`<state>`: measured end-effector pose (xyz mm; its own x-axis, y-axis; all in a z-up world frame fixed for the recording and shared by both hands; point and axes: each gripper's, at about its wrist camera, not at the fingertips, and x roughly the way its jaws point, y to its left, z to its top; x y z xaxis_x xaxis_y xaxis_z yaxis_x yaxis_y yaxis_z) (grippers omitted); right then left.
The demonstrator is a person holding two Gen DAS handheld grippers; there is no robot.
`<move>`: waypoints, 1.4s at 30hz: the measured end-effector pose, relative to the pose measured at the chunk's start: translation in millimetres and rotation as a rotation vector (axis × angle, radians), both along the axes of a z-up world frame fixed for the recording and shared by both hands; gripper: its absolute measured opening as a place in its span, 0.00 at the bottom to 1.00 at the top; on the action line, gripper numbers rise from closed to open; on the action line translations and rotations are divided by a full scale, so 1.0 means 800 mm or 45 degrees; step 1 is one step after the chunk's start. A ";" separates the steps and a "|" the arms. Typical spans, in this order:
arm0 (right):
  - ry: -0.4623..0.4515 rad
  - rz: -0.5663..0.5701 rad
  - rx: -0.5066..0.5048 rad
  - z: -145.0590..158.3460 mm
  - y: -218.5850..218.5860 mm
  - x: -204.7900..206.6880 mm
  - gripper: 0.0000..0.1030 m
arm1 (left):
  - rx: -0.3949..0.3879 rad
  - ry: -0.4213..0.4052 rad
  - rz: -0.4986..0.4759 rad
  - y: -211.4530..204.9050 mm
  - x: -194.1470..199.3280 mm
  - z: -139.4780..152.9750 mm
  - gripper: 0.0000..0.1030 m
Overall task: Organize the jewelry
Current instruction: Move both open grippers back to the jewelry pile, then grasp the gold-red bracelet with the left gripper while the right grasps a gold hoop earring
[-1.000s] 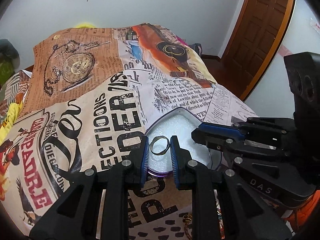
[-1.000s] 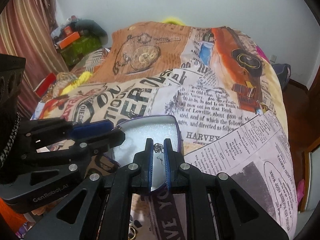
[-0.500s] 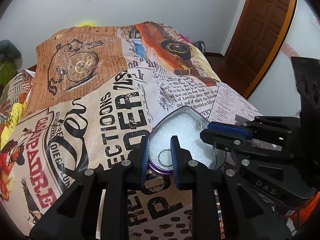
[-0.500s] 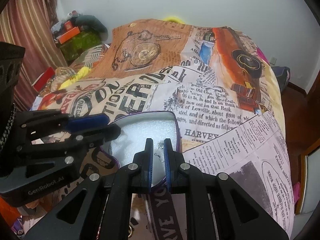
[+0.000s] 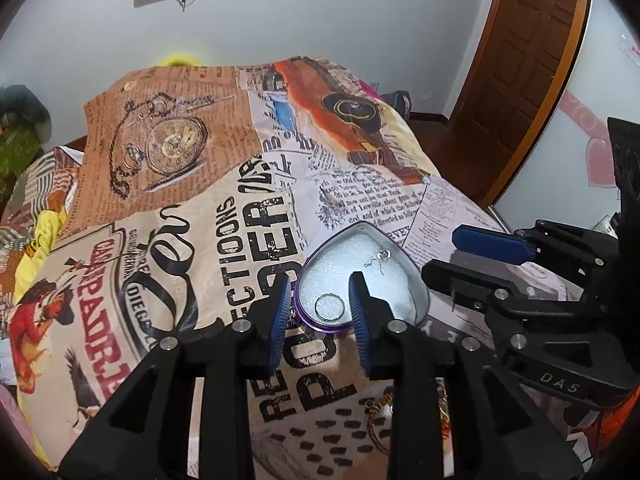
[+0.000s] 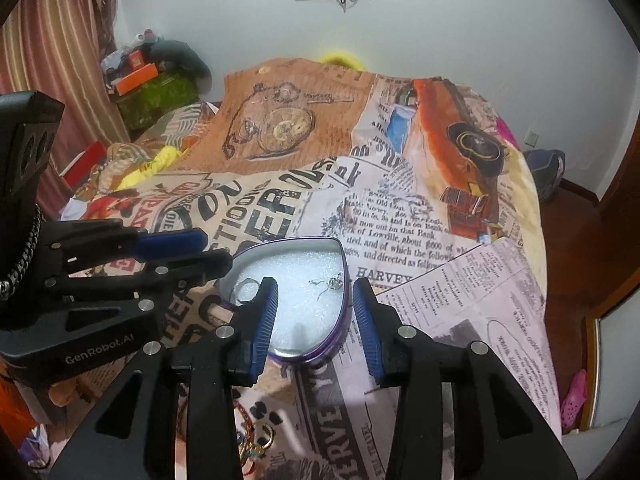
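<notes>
– Left view: where's the ring (image 5: 329, 306)?
– Loose on the tin's (image 5: 416, 285) foam, between the left gripper's (image 5: 320, 312) parted jaws.
– Right view?
– The right gripper (image 6: 314, 308) gapes too; the earring (image 6: 330, 285) lies at twelve o'clock, unheld.

A bed (image 5: 168, 264) under a newspaper-print cover (image 6: 400, 216) fills the room. White walls (image 5: 360, 12) rise behind; a brown wooden door (image 5: 520, 60) stands right, striped curtains (image 6: 52, 60) left.
</notes>
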<state>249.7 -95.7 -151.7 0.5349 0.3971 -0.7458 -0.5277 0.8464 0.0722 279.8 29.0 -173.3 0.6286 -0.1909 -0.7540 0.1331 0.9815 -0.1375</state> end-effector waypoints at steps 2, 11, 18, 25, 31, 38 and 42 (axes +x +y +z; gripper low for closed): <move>-0.018 0.000 -0.001 0.006 0.000 -0.007 0.34 | 0.003 -0.015 0.003 0.001 -0.009 0.008 0.33; -0.076 -0.002 0.010 0.033 -0.008 -0.041 0.34 | 0.032 -0.048 0.000 -0.002 -0.047 0.036 0.33; -0.086 -0.021 0.015 0.042 -0.019 -0.069 0.34 | 0.048 -0.003 0.006 -0.002 -0.075 0.032 0.33; -0.070 -0.034 -0.005 0.035 -0.033 -0.093 0.35 | 0.066 0.062 0.001 -0.005 -0.095 0.011 0.33; -0.029 -0.050 -0.018 0.019 -0.041 -0.102 0.35 | 0.069 0.151 -0.019 -0.011 -0.096 -0.022 0.33; 0.018 -0.055 -0.055 -0.004 -0.049 -0.107 0.35 | 0.093 0.262 -0.107 -0.029 -0.087 -0.063 0.33; 0.057 -0.048 -0.074 -0.020 -0.052 -0.106 0.35 | 0.170 0.218 -0.146 -0.041 -0.081 -0.067 0.33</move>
<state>165.2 -137.6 -167.9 0.5141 0.3326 -0.7906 -0.4930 0.8689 0.0449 214.6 -4.0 -226.6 0.4697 -0.1451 -0.8708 0.2306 0.9723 -0.0377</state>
